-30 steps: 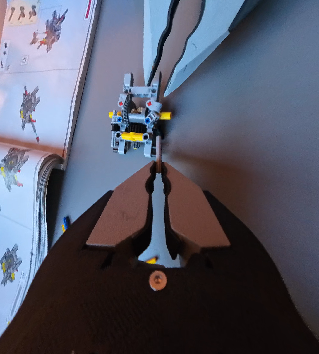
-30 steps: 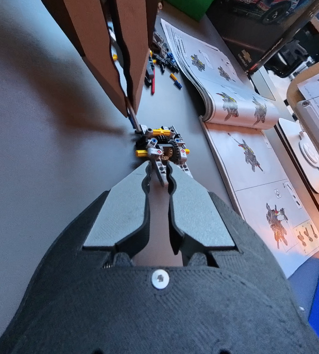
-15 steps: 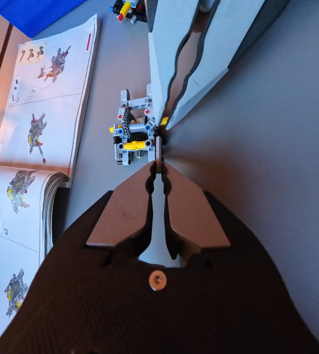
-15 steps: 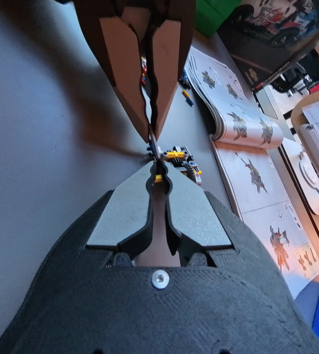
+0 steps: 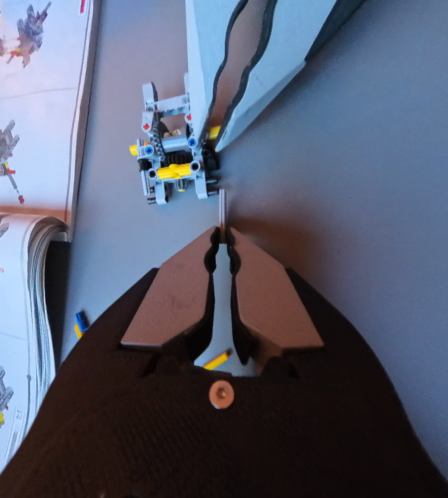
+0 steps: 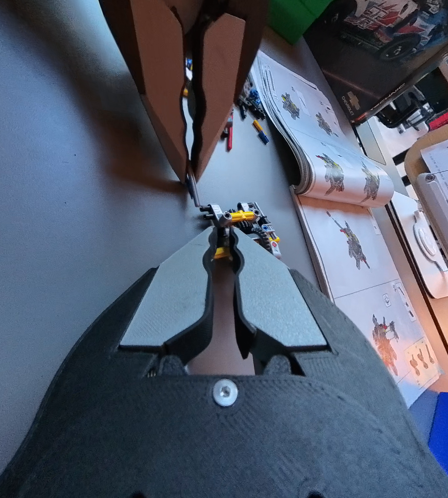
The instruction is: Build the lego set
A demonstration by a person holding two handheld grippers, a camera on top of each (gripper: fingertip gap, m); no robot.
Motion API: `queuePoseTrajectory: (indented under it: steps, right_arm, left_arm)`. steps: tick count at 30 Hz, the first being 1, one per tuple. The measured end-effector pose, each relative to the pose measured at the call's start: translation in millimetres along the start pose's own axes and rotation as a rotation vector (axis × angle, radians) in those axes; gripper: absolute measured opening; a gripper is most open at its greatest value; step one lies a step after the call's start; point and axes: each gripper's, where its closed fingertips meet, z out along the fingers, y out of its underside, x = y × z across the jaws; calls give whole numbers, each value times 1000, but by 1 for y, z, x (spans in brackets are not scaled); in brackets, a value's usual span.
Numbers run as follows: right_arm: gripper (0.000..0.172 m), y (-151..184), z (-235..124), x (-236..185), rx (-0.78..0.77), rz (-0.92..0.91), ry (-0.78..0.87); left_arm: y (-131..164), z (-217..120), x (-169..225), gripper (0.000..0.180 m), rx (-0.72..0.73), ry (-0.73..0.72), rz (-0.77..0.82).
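In the left wrist view, an open instruction booklet (image 5: 26, 107) fills the left edge of the frame, its pages showing printed drawings of a grey and yellow model; there is small print on them, and I leave it unread. Right of it, near the upper middle on the grey table (image 5: 352, 188), sits a small grey, black and yellow brick model (image 5: 173, 161) with gears. The left gripper (image 5: 222, 232), brown-fingered and low in the middle, is clamped on a thin grey rod (image 5: 222, 207) whose far end reaches just beside the model's lower right corner; as far as I can judge it is not yet seated in it. In the right wrist view the right gripper (image 6: 224, 237), grey-fingered, pinches the near edge of that model, pads against a dark part above a yellow piece. Loose small parts (image 6: 260, 132) lie in the upper middle, and at the upper right stands a dark box (image 6: 379, 62) with a car picture and printed branding.
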Motion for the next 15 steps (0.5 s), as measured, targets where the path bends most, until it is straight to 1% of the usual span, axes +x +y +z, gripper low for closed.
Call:
queuePoseTrajectory:
  steps: [2,4,6,7,12,15]
  right_arm:
    - [5,-1,-2,2,13,17,-1]
    - [6,-2,-3,1,21,24,-5]
    - [6,-2,-3,0,18,19,-7]
    - [5,-3,-3,-1,17,13,-9]
    - [2,-5,-3,-4,16,5,-17]
    - [2,-5,-3,-4,14,17,-17]
  left_arm:
    - [5,-3,-2,2,-19,1,-30]
    - [6,-5,2,3,-22,44,-64]
    - [2,-5,5,15,-11,80,-95]
    - [-1,-6,6,18,-1,90,-104]
    - [-18,-11,-8,15,47,25,-127]
    - [-27,-2,-12,14,68,35,-176]
